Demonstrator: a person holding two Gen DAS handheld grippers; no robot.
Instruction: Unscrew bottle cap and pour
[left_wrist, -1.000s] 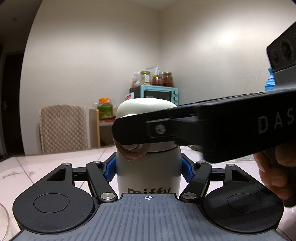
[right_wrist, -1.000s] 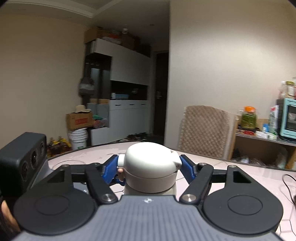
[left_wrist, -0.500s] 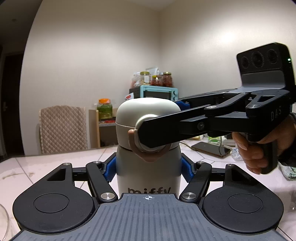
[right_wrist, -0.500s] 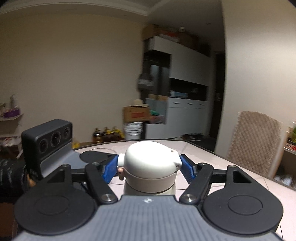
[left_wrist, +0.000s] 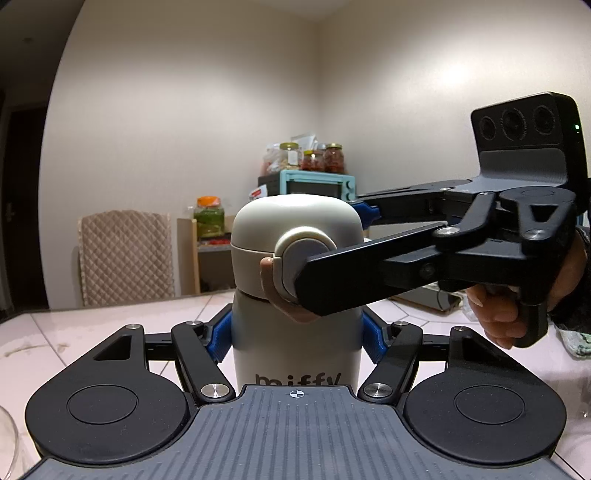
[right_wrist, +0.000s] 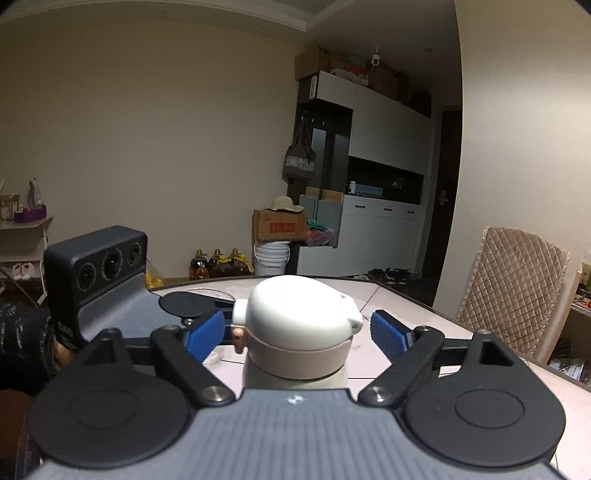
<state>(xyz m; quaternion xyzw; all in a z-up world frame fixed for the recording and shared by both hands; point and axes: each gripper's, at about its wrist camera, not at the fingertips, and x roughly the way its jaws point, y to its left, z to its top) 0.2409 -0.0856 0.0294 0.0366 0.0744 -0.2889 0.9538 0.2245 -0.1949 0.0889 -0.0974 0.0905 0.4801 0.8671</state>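
Observation:
A cream bottle (left_wrist: 295, 358) printed "miffy" stands upright on the pale table (left_wrist: 92, 332). My left gripper (left_wrist: 297, 338) is shut on its body, a blue pad pressing each side. The domed cream cap (left_wrist: 295, 221) sits on top, with a round side button and a tan strap loop (left_wrist: 273, 291). My right gripper (right_wrist: 297, 334) reaches in from the right at cap height. Its jaws are opening: the cap (right_wrist: 299, 314) lies between the blue pads (right_wrist: 205, 334), with a gap showing on both sides. A hand (left_wrist: 498, 314) holds the right gripper's handle.
A quilted chair (left_wrist: 125, 254) stands behind the table, beside a shelf with jars and a blue toaster oven (left_wrist: 314, 184). A flat dark device (left_wrist: 436, 299) lies on the table at right. A glass rim (left_wrist: 5, 443) shows at the lower left edge.
The right gripper swung around the cap while shut on it, then its pads parted from the cap's sides. The left gripper and the bottle body stayed still.

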